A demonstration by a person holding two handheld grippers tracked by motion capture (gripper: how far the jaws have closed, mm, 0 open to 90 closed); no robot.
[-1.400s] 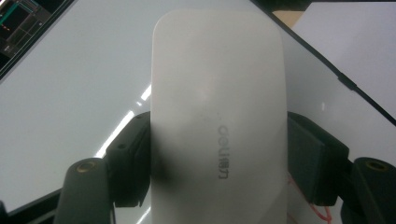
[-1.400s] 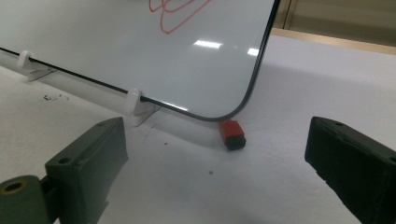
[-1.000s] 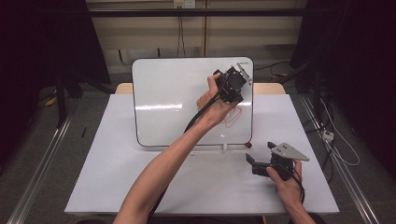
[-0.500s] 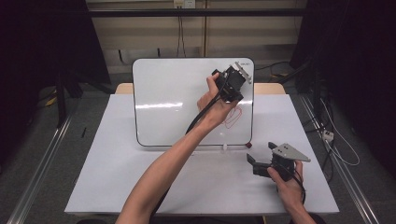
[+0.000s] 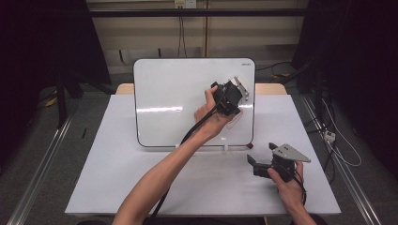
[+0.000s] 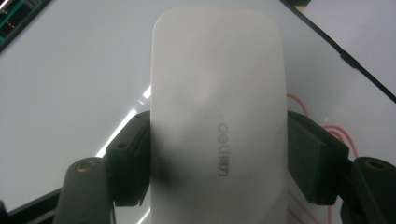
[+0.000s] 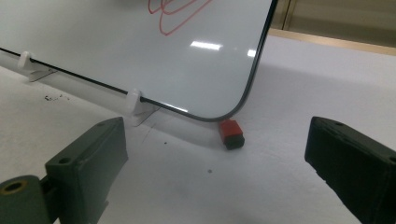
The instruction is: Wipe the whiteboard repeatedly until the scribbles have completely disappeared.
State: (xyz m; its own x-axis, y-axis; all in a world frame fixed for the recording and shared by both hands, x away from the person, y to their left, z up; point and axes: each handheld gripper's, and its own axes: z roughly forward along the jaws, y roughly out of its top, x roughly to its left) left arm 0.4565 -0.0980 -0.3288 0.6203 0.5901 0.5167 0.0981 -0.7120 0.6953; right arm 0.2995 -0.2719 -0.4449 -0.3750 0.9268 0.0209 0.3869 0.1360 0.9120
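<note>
Left gripper (image 5: 233, 96) fingers (image 6: 128, 158) clenched on white eraser (image 6: 217, 121), against whiteboard (image 5: 178, 93) near red scribble (image 7: 175, 14). Right gripper (image 5: 263, 164) fingers released, below whiteboard's lower corner.

Right gripper (image 7: 219, 186), jaws wide apart over the white surface (image 7: 280, 93). Beyond and between them: a small red-and-black block (image 7: 231, 133) at the whiteboard (image 7: 116, 51) corner; red scribble (image 7: 175, 14) farther up.

- A white, rounded-oblong whiteboard eraser (image 6: 217, 121), marked with grey lettering, is held upright against the whiteboard (image 5: 178, 93).
- The whiteboard is propped upright on white clips; red scribbles (image 7: 173, 11) are seen near its lower right corner.
</note>
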